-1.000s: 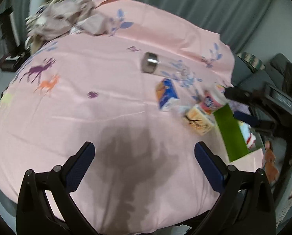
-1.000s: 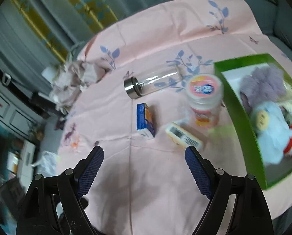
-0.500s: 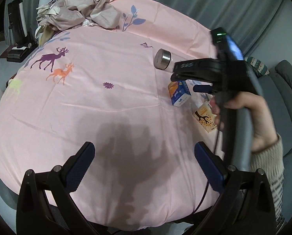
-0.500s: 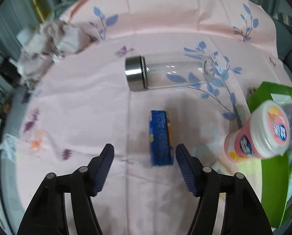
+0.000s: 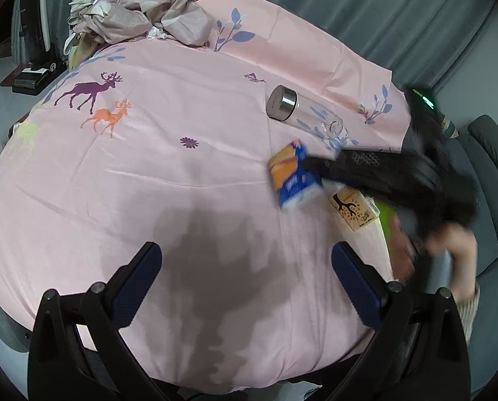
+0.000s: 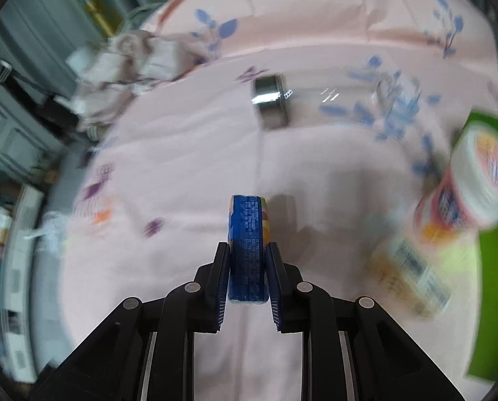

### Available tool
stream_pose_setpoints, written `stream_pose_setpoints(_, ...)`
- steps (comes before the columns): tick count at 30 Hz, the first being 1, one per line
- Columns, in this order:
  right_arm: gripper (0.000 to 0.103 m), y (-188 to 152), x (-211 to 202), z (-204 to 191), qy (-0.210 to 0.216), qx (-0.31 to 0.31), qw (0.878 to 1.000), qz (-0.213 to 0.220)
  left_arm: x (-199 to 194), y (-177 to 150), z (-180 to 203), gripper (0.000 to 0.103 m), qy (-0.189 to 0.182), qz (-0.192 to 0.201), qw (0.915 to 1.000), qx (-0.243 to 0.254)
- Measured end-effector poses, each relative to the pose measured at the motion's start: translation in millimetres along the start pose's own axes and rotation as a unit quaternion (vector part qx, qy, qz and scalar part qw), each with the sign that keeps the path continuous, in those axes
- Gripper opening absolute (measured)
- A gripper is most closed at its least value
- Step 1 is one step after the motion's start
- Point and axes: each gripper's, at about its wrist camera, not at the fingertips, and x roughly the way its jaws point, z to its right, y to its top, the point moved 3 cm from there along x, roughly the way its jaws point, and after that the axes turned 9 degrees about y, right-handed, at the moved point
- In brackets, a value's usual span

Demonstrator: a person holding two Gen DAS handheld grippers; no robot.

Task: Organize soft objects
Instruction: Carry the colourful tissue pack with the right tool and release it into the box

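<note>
On pink sheet [image 5: 182, 167], bottle [image 5: 302, 113] lies sideways.

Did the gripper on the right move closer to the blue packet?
Yes. The right gripper came down toward the clear glass bottle on the cloth; its jaws have just been closing, now gripping the blue tissue packet.

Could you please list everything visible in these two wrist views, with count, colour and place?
Tissue pack: one, blue and orange, between the right gripper's pads.
Bottle: one, clear with steel cap, lying beyond the pack.
Tub: one, pink with white lid, right side, beside the green box.
Carton: one, tan with a tree print, right of the pack.
Green box: one, right edge; contents not visible.
Crumpled cloth: one heap, beige-pink, far corner.
Sheet: one, pink with deer and leaf prints, covering the surface.
Left gripper: open, empty, over the near sheet.
Right gripper: jaws have just closed on the pack.
Hand: one, gripping the right gripper's handle.
</note>
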Motion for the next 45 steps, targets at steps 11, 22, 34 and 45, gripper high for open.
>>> stream_pose_setpoints(11, 0.023, -80, -27, 14, 0.095, 0.058, 0.993, -0.04, 0, -4, 3, 0.1, -0.025, -0.013, 0.9995, -0.012)
stream_pose_setpoints(22, 0.024, -74, -43, 38, 0.035, 0.08, 0.996, -0.015, 23, -21, 24, 0.094, -0.052, -0.057, 0.9969, 0.013)
stream_pose_setpoints(34, 0.054, -80, -28, 44, 0.061, 0.066, 0.995, -0.033, 69, -55, 66, 0.054, -0.076, -0.135, 0.9866, 0.053)
stream_pose_setpoints(45, 0.051, -91, -8, 45, 0.081, 0.065, 0.994, -0.044, 68, -53, 73, 0.043, -0.048, -0.103, 0.9896, 0.088)
